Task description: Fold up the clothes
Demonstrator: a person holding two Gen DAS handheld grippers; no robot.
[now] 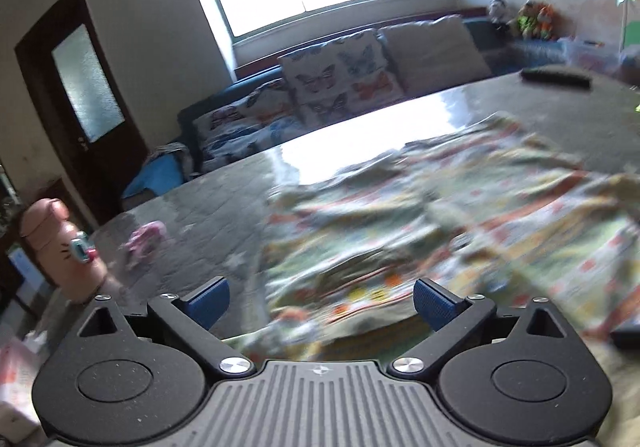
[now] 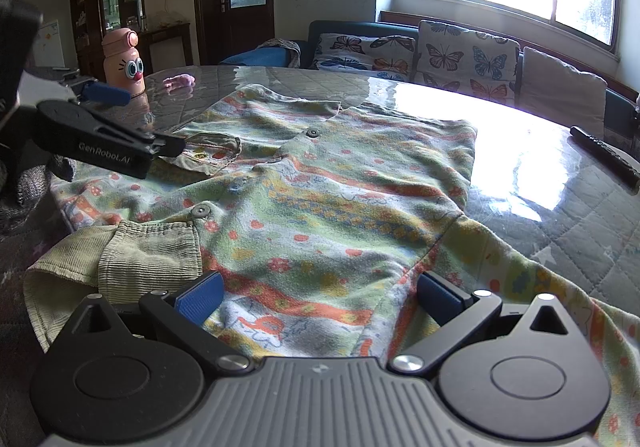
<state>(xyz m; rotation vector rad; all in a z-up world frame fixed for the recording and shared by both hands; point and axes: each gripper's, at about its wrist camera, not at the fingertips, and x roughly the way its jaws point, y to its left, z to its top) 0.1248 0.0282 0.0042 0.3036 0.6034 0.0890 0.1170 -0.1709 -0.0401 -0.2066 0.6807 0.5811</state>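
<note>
A green patterned child's shirt with orange stripes, buttons and a corduroy pocket lies spread on the glossy table. My right gripper is open and empty, low over the shirt's near hem. My left gripper is open and empty over the shirt's left edge; the shirt is blurred in that view. The left gripper also shows in the right wrist view, by the shirt's far left corner.
A pink cartoon-face bottle and a small pink object stand at the table's far left. A black remote lies at the right. A sofa with butterfly cushions is behind the table.
</note>
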